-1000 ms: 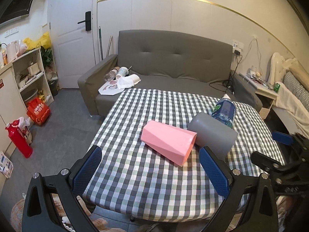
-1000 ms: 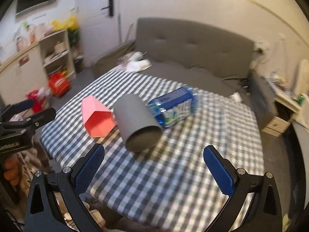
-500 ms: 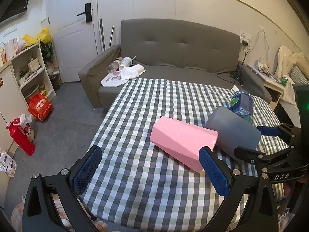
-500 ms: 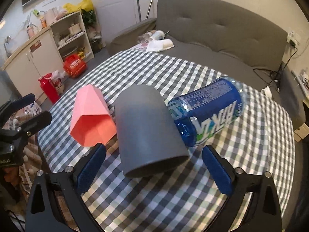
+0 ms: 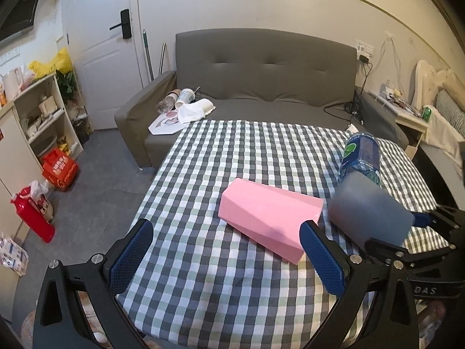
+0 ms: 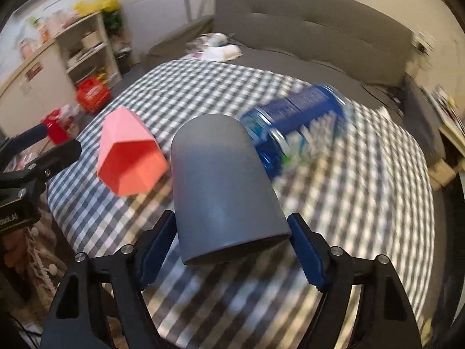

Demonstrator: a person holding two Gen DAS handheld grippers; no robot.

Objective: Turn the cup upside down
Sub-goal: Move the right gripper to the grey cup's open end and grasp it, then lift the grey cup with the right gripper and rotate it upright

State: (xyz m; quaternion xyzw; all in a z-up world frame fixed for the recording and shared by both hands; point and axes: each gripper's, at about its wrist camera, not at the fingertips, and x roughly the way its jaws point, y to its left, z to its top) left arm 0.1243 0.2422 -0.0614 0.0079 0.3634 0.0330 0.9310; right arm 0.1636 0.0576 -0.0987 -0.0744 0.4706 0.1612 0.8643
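Grey cup [image 6: 223,180] seemingly within right gripper [image 6: 232,250]

In the right wrist view, motion blur smears the blue bottle [image 6: 293,119], so its label cannot be read, and the checked tablecloth [image 6: 348,192] loses its pattern toward the right. The grey cup [image 6: 223,186] hides the inner faces of the right gripper [image 6: 232,250], so contact cannot be confirmed. In the left wrist view the cup [image 5: 369,206] is blurred and covers the bottle's [image 5: 361,152] lower end; the right gripper [image 5: 407,232] runs off the frame edge.
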